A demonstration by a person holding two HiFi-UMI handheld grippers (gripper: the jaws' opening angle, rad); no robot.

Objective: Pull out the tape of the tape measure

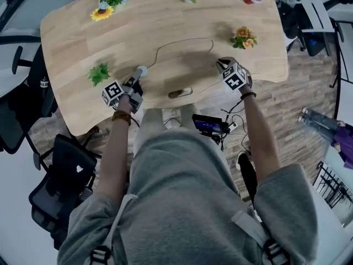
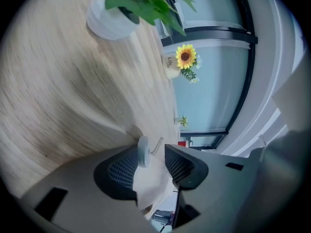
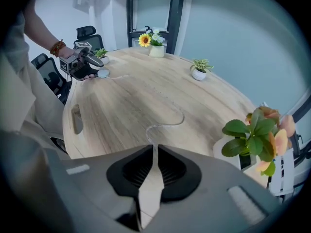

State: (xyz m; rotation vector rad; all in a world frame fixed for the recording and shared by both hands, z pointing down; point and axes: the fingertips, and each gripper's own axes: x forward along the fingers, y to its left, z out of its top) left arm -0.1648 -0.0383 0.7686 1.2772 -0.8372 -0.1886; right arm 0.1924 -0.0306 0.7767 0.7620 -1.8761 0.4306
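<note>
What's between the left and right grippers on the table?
Only the pulled-out tape, looping over the bare table from left gripper to right gripper; clearest in the head view.

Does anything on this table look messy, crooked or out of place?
Only the tape: it snakes in loose curves across the table instead of lying straight, from the small white case between the open jaws of the left gripper to the right gripper, which pinches its end. Nothing looks spilled.
</note>
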